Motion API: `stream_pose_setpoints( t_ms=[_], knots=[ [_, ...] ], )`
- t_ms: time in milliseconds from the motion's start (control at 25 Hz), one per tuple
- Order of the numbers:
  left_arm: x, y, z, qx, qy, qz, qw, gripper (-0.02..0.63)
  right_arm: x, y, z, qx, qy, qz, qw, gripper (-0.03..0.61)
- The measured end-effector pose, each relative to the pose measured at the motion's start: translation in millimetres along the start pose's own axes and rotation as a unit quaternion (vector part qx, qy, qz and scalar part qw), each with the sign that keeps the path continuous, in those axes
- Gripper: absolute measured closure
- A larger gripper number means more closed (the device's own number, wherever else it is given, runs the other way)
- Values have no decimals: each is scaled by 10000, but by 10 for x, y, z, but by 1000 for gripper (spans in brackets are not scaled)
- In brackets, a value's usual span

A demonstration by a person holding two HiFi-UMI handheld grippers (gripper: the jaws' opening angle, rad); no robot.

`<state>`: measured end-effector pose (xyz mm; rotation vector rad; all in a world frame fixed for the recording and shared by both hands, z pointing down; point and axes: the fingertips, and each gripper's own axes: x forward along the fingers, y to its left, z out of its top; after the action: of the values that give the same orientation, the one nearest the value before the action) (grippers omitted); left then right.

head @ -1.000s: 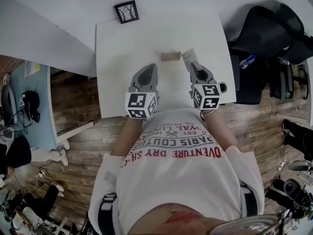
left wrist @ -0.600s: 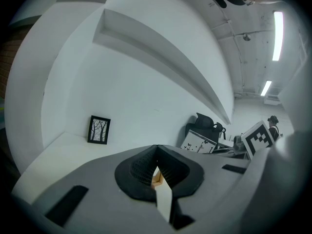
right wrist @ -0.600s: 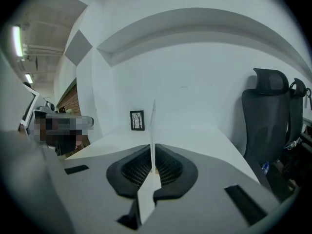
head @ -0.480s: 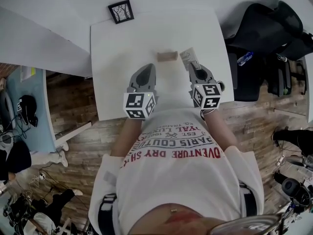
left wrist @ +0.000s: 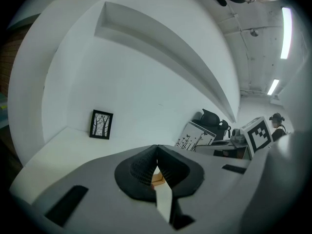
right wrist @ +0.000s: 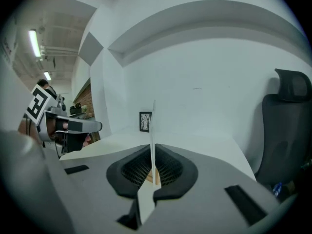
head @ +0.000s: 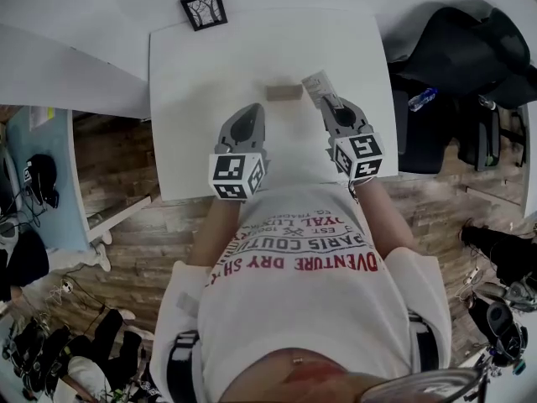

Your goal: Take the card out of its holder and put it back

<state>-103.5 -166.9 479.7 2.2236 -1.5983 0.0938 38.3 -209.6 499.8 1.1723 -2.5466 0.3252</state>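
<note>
two claws: the right gripper (right wrist: 152, 150) pinches the card (right wrist: 152, 121) edge-on, just right of the wooden holder (head: 284, 91), left gripper (left wrist: 156, 150) closed on nothing, so square the card's edge over it before lowering.

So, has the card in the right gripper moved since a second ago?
Yes, slightly: the card has shifted away from the person, relative to the wooden holder.

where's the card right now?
Head view: the card is pinched in the right gripper, just right of the wooden holder on the white table.
</note>
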Motion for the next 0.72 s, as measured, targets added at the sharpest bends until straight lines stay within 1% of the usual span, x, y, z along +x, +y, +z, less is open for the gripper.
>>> stream_pose_setpoints(
  t_ms=[80,160,280,360,440,560,720],
  knots=[
    [54,6,-12,-23,45,77,10000,589,67,4,70,-299,-52,310,9991,545],
    [92,18,-42,-62,106,168,9998,589,147,18,126,-488,-82,669,9965,545],
    [131,39,-99,-139,217,335,9991,589,270,33,193,-645,-89,1206,9906,545],
    [182,43,-118,-154,278,442,9985,589,353,13,240,-845,-54,1493,9852,545],
    [238,29,-133,-162,315,506,9981,589,420,1,282,-1152,-4,1782,9772,545],
    [286,3,-162,-165,369,598,9974,589,479,43,334,-1576,57,2350,9591,545],
    [341,3,-206,-150,459,722,9962,589,578,83,339,-1783,191,2997,9370,545]
  ],
)
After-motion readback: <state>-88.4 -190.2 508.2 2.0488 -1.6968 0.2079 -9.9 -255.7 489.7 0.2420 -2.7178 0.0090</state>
